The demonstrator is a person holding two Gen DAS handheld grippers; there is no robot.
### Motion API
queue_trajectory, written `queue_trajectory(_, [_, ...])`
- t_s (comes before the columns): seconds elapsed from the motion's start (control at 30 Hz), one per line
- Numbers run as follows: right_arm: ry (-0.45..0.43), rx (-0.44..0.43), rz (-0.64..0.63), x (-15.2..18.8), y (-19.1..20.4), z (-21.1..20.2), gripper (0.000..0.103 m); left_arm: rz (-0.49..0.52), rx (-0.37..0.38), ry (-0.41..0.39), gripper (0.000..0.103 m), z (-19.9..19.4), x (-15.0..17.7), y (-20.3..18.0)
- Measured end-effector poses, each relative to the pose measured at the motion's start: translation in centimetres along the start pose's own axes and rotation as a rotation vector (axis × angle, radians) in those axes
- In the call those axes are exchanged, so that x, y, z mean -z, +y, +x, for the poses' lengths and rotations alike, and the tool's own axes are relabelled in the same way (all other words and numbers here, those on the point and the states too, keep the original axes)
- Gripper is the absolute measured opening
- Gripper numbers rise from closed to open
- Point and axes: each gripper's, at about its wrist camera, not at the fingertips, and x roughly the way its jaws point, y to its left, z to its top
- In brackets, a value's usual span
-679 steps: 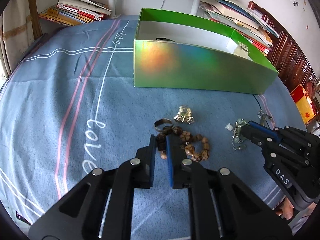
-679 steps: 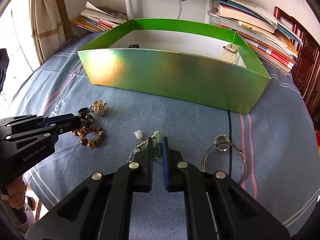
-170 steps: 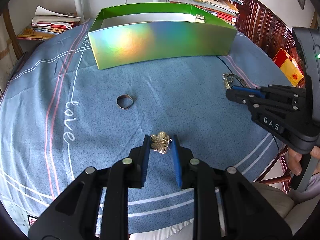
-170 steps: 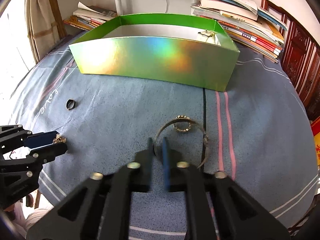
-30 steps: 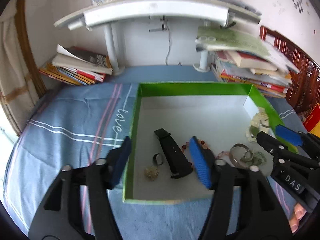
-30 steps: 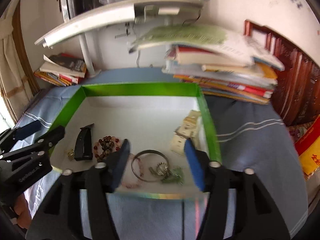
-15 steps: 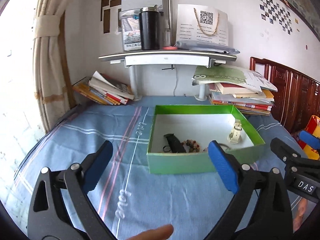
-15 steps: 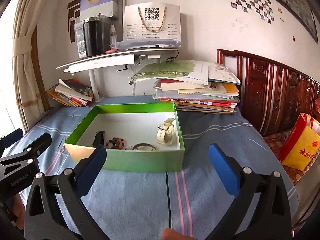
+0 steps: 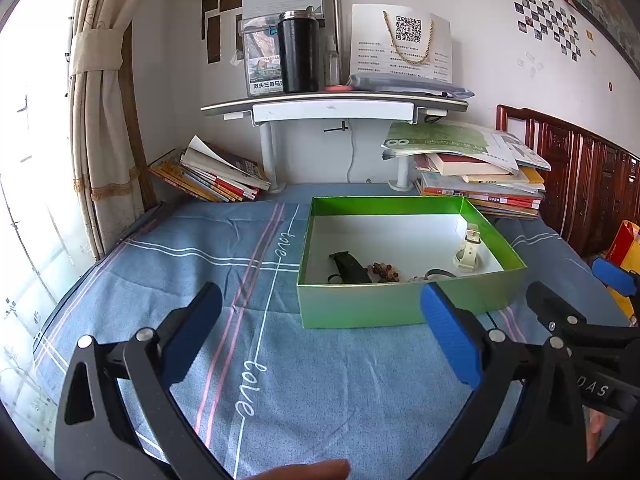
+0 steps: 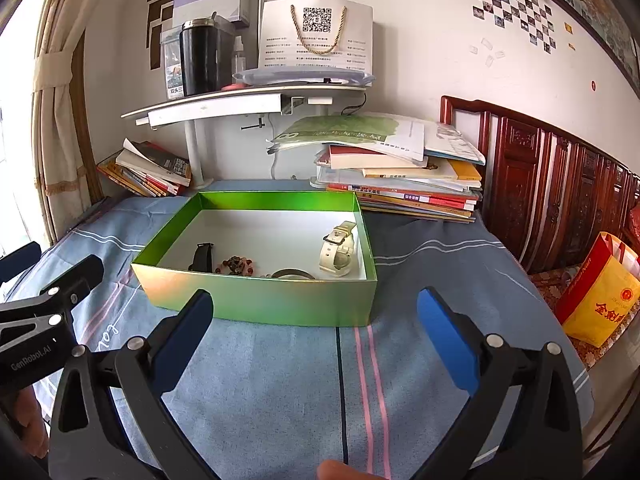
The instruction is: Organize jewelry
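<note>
A shiny green box (image 9: 400, 308) (image 10: 256, 300) stands on the blue cloth. Inside lie a white watch (image 10: 338, 250) (image 9: 467, 250), a black strap (image 10: 202, 256) (image 9: 348, 267), a brown bead bracelet (image 10: 236, 265) (image 9: 382, 270) and a metal bangle (image 10: 294, 274) (image 9: 438, 273). My left gripper (image 9: 320, 332) is wide open and empty, held back from the box's near wall. My right gripper (image 10: 314, 332) is wide open and empty, also in front of the box. Each gripper shows at the other view's edge.
Book stacks (image 10: 400, 184) (image 9: 208, 178) lie behind the box on both sides under a white shelf (image 9: 336, 106). A carved wooden headboard (image 10: 560, 184) and a red-yellow bag (image 10: 600, 292) are at the right. The cloth-covered table edge (image 9: 80, 280) runs at the left.
Both grippers have drawn back and up from over the box and opened wide. The jewelry stays in the box.
</note>
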Motion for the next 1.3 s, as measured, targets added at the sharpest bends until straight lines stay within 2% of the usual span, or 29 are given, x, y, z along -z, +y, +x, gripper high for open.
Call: queue_trajectory(1.3, [-0.007, -0.006, -0.001, -0.15, -0.02, -0.38, 0.100, 0.015, 0.008, 0.005, 0.099, -0.32, 0.34, -0.43])
